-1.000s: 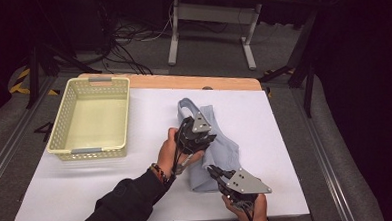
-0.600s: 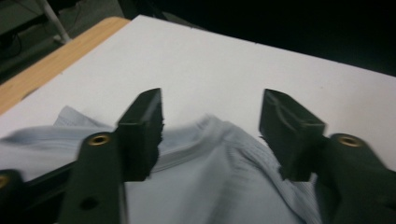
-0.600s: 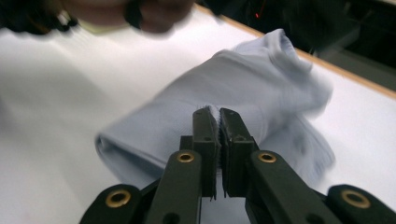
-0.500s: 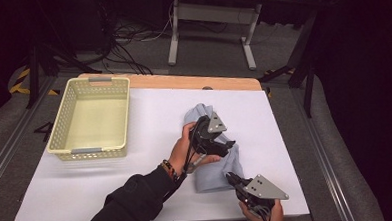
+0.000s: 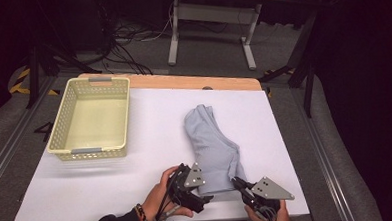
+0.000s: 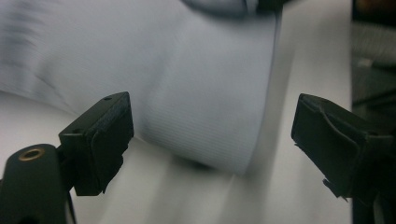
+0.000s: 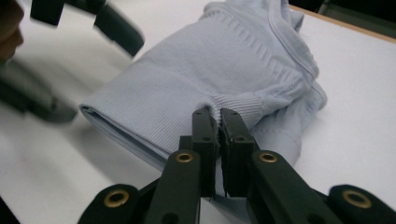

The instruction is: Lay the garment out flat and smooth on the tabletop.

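1. The cloth (image 5: 213, 145), pale blue and folded, lies on the table (image 5: 150, 142) right of centre, running from about 12 o'clock down to 6 o'clock towards you. Its near edge sits between your two grippers.
2. Your right gripper (image 7: 219, 122) has its jaws pressed together on a ribbed cuff edge of the cloth; the pinch is clear in the right gripper view. In the high view that gripper (image 5: 237, 183) sits at the cloth's 5 o'clock corner, the tips partly lost against the fabric.
3. Your left gripper (image 6: 210, 128) is spread wide; its jaws have just been opening. The folded cloth (image 6: 187, 84) corner lies beyond and between them, with no pad pressing on it. That view is motion-blurred, so you can't tell whether the pads brush the fabric.
4. In the high view your left gripper (image 5: 200, 200) is at the cloth's 7 o'clock corner. The tips are dark and small there, so contact is hard to read.
5. Your right hand (image 5: 266, 218) is cut off by the bottom edge; your left hand (image 5: 160, 197) is mostly visible.
6. The basket (image 5: 65, 146) stands at 9 o'clock of the cloth, well apart. Its inside looks bare, though the near wall hides the floor's front strip.
7. Beyond the table the floor is dark; the cables and desk legs there are hard to make out.
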The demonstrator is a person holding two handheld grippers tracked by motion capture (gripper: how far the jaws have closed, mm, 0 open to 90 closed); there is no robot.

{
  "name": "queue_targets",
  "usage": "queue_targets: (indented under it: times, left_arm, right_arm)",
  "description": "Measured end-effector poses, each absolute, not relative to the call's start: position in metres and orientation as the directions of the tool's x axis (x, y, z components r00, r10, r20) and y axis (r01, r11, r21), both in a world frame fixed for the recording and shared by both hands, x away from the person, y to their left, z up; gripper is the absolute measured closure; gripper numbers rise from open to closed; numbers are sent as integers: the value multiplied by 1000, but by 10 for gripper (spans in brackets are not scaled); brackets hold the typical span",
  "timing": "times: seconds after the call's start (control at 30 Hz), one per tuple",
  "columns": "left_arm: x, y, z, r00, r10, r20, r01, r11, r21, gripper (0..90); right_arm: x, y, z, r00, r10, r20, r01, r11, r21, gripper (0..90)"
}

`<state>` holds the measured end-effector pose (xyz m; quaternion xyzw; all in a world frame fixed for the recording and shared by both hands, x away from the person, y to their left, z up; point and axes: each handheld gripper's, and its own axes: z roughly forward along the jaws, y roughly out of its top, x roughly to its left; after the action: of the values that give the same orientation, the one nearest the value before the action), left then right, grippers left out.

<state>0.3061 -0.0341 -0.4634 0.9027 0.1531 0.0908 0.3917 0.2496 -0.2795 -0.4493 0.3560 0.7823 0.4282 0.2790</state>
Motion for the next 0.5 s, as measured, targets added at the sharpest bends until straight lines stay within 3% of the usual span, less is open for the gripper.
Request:
queue_targets:
  times: [0.13,0.2,0.23,0.5]
  left_arm:
    - [308,-37,-469,927,369,69,206,-653,729,154]
    - [309,-36,-469,914,388,117,190,-665,723,269]
    - [313,-34,-470,916,394,71,227,-656,719,279]
    - [321,-28,-470,922,388,5,269,-648,712,460]
  right_arm:
    - [248,-290,-449,-565,815,-125,338,368,866,865]
    - [249,-295,-451,-555,825,-109,359,356,863,866]
    - [250,-297,-452,-555,826,-104,371,357,857,865]
    - [253,-299,-456,-540,835,-103,394,359,846,869]
